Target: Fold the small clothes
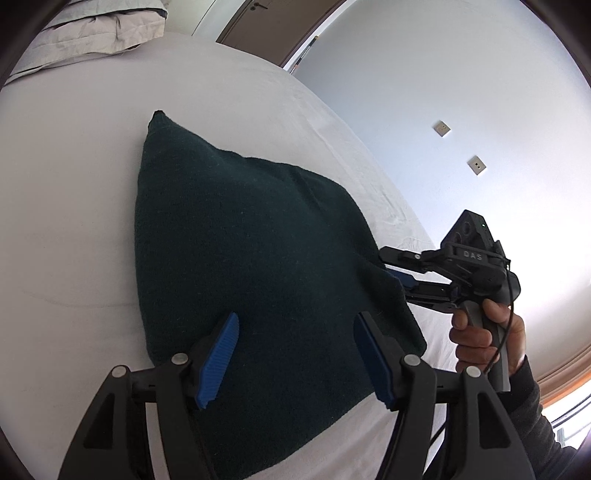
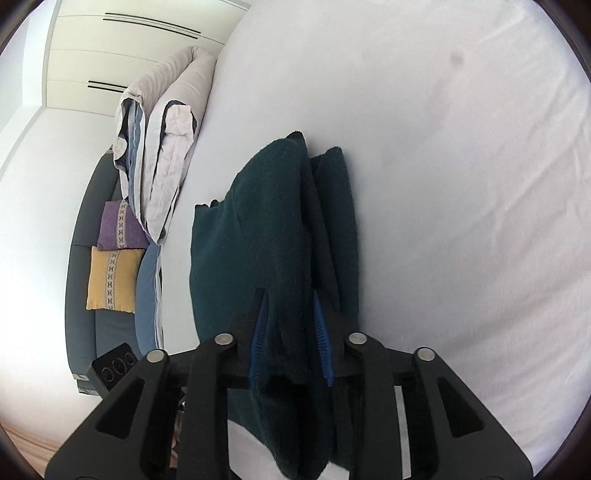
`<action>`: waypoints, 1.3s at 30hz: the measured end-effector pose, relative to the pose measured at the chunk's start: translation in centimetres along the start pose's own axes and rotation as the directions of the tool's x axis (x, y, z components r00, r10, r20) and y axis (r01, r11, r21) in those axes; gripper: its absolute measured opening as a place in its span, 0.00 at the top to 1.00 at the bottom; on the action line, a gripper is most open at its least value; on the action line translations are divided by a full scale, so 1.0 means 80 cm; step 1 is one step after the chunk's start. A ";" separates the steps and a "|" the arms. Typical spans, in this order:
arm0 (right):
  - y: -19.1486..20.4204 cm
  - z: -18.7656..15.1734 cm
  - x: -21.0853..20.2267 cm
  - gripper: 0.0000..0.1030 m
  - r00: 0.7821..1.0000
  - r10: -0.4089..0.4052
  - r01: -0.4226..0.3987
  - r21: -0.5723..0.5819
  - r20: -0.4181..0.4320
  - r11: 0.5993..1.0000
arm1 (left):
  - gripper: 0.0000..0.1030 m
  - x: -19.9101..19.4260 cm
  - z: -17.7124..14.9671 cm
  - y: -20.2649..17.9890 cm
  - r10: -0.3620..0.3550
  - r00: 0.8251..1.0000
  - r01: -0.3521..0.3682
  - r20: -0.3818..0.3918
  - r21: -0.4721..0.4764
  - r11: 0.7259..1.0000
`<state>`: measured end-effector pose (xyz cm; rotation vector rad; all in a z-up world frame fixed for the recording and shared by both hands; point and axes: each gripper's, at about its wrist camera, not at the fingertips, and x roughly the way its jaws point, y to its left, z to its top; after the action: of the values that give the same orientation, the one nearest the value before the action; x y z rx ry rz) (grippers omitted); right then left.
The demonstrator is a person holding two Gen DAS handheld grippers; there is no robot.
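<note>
On the white bed (image 1: 74, 184), at the far left, a folded duvet (image 1: 103, 29) is lying near the top edge. Next to the right, the dark green sweater (image 1: 240, 240) is spreading over the sheet, with one corner pointing away. The left gripper (image 1: 295, 354) is hovering above the near part of the sweater with its blue pads (image 1: 218, 362) standing wide apart and holding nothing. Further right, the right gripper (image 1: 400, 278) is biting the right edge of the sweater, and a hand (image 1: 487, 339) is holding its handle.

From the right wrist view, two cushions (image 2: 114, 254) are resting on a sofa at the left, then the duvet (image 2: 162, 155). The right gripper (image 2: 291, 339) is clamping a thick fold of the sweater (image 2: 266, 229) between its pads (image 2: 321, 332), lifting it off the bed (image 2: 461, 184).
</note>
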<state>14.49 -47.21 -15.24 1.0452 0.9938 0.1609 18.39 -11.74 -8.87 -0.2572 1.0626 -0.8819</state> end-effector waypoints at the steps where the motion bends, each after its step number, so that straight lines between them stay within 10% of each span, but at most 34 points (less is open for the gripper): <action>1: 0.004 -0.007 -0.003 0.53 1.000 0.010 -0.010 -0.013 -0.002 1.000 | 0.35 0.001 0.000 0.000 0.002 1.000 -0.001 -0.002 0.002 1.000; 5: 0.018 -0.030 -0.003 0.48 1.000 -0.015 0.014 -0.050 -0.026 0.999 | 0.35 0.000 -0.002 0.002 0.005 1.000 -0.005 -0.006 0.007 1.000; 9: 0.013 -0.042 0.002 0.87 0.992 -0.123 0.119 -0.084 -0.041 0.989 | 0.34 0.001 -0.001 -0.002 0.018 1.000 -0.018 -0.011 0.013 1.000; 18: -0.016 -0.074 -0.033 0.96 0.994 -0.091 0.092 -0.020 0.053 0.996 | 0.34 0.002 0.005 -0.014 0.047 0.998 -0.046 -0.032 0.052 0.998; 28: -0.056 -0.095 -0.037 0.96 0.997 -0.055 0.055 0.013 0.053 0.998 | 0.31 0.013 0.000 -0.020 0.059 0.997 -0.055 -0.043 0.082 0.995; 39: 0.025 -0.096 -0.084 0.76 0.986 -0.090 0.106 -0.117 0.137 0.987 | 0.33 -0.019 0.021 -0.036 0.078 0.997 -0.081 0.025 0.128 0.988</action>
<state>5.48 -44.81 -10.63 0.8802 0.9022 0.0705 18.08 -12.81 -5.38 -0.1142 0.9861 -0.8705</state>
